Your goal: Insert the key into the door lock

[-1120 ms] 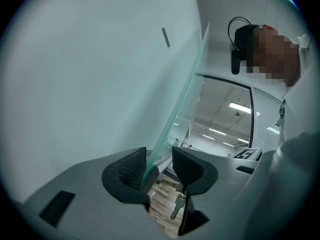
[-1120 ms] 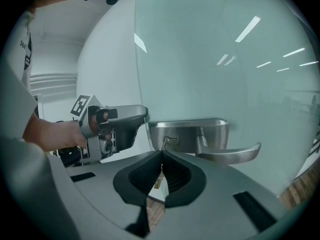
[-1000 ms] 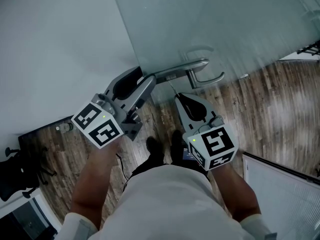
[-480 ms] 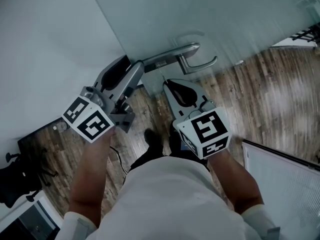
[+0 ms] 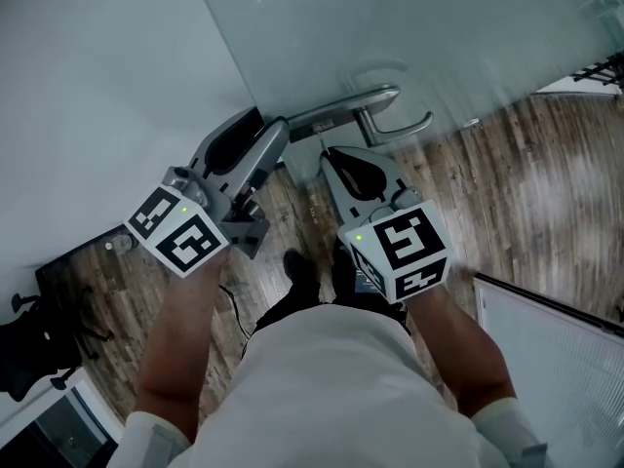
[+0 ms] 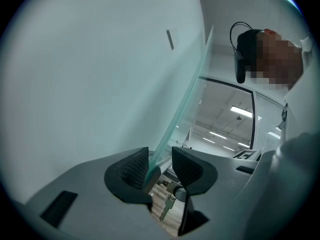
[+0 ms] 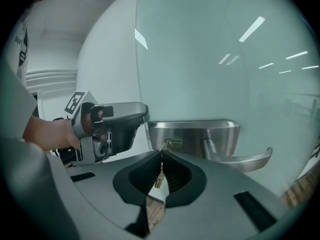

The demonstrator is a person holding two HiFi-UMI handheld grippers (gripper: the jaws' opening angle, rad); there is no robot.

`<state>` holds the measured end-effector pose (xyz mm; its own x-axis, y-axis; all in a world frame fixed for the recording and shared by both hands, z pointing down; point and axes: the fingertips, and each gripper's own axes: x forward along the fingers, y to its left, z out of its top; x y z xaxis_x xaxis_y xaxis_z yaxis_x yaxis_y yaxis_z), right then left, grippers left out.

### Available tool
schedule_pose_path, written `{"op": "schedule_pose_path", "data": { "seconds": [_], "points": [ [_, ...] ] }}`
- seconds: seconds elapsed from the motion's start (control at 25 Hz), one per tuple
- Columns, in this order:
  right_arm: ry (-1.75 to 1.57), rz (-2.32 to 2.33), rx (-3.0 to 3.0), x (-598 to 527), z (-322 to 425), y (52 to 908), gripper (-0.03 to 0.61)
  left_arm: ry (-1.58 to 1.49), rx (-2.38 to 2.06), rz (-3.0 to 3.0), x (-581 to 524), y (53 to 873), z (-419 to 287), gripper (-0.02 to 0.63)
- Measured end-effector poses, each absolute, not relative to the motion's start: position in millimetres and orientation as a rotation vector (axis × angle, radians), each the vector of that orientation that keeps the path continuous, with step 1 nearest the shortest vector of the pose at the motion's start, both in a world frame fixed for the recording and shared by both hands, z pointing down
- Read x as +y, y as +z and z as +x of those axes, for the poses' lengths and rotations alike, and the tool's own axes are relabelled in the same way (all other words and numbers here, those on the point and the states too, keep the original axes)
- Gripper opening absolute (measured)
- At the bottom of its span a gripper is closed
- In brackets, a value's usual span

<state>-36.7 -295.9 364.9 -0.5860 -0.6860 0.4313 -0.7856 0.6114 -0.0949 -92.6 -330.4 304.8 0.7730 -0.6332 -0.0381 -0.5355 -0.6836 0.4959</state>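
A frosted glass door [image 5: 409,37] carries a brushed-metal lock plate [image 5: 336,117] with a lever handle [image 5: 405,130]. My right gripper [image 5: 327,152] is shut on a thin silver key [image 7: 164,147]. The key's tip sits at the keyhole cylinder [image 7: 173,144], left of the lever handle [image 7: 245,160]. A brass piece hangs low between the jaws. My left gripper [image 5: 266,121] straddles the glass door's free edge [image 6: 182,114], shut on it beside the lock. In the left gripper view [image 6: 160,156], the key [image 6: 167,206] shows below the jaws.
A white wall [image 5: 97,86] meets the door's edge on the left. Wood-plank floor [image 5: 526,193] lies below, with the person's dark shoes [image 5: 297,279] on it. Black equipment [image 5: 39,330] stands at the lower left and a glass panel [image 5: 556,359] at the lower right.
The right gripper has edged closer to the lock plate with the key. The left gripper stays on the door's edge. The head view has shifted slightly.
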Motion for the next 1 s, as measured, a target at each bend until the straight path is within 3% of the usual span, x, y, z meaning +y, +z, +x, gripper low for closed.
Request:
{"op": "schedule_pose_path", "data": {
  "seconds": [1.0],
  "points": [
    [0.362,1.166,-2.492,-302.7,-39.1,366.4,0.018,-0.315,-0.870,2.488,-330.4,303.8,-92.9,0.156]
  ]
}}
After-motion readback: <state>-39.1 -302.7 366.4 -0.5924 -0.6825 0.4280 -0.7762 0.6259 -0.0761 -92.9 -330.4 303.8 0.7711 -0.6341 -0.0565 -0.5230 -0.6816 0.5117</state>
